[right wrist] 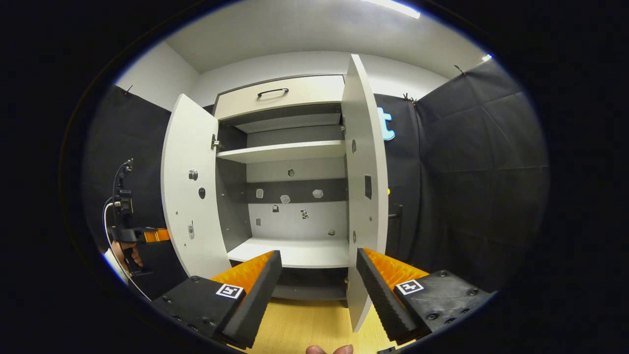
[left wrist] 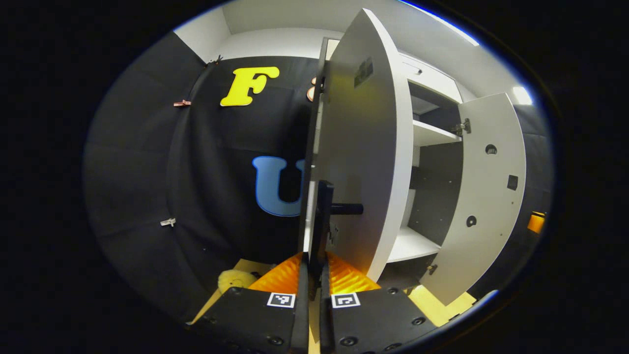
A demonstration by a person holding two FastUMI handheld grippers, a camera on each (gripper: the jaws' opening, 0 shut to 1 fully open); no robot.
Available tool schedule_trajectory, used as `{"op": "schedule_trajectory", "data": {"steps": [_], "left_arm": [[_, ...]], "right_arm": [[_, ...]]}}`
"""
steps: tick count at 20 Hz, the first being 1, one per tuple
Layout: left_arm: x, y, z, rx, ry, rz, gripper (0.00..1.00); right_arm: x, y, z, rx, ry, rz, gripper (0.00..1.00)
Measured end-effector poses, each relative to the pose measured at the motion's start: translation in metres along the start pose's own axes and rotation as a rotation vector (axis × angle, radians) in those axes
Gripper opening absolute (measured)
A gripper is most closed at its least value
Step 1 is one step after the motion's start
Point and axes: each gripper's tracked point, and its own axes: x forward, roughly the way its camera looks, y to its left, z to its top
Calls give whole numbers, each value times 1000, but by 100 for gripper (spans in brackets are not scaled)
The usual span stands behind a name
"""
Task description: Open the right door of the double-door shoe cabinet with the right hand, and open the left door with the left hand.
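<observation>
Left door (left wrist: pixel 361 147) handle (left wrist: pixel 324 216) between left hand-held gripper (left wrist: pixel 314 273) fingers | right spread

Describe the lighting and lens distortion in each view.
Left gripper view: fisheye bows the left door edge; a ceiling light glares at upper right. Right gripper view: the shelves are evenly lit, the ceiling strip overexposed, both doors curved by the lens.

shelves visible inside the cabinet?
2: upper shelf under the drawer, lower shelf near the bottom. A compartment below it is dark; more may be hidden.
</observation>
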Motion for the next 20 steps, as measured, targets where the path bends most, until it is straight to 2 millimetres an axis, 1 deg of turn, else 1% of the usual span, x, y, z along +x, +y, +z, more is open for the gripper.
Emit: {"op": "schedule_trajectory", "data": {"steps": [1,2,3,4,5,6,7,8,9,12,16,17,19,20], "left_arm": [[2,15,1,12,-3,14,11],[1,16,1,7,10,-17,7],[0,14,2,-6,9,-47,6],[0,11,3,-7,9,-70,6],[0,14,1,5,6,-78,6],[-1,15,2,25,2,-77,12],[-1,15,2,40,-3,-71,2],[-2,15,3,44,-6,-69,2],[-1,14,2,41,-8,-69,7],[-5,15,2,40,-3,-63,7],[-23,16,2,42,-9,-40,7],[-26,15,2,40,-9,-31,12],[-37,17,2,38,-13,-3,13],[-43,20,2,44,-15,17,5]], "right_arm": [[0,2,0,-7,2,7,97],[1,4,-1,-13,2,12,97],[2,5,0,-19,-2,15,97],[2,4,2,-25,-6,15,97],[2,4,3,-26,-7,14,97],[2,5,4,-23,-7,15,97],[2,4,4,-17,-5,15,97],[3,2,4,-9,-3,13,97],[3,0,3,-1,1,13,97],[4,-3,3,21,5,11,97],[5,-3,2,17,7,10,97],[4,-4,3,19,6,12,97],[4,-5,4,18,4,10,97],[3,-7,4,18,5,8,97]]}}
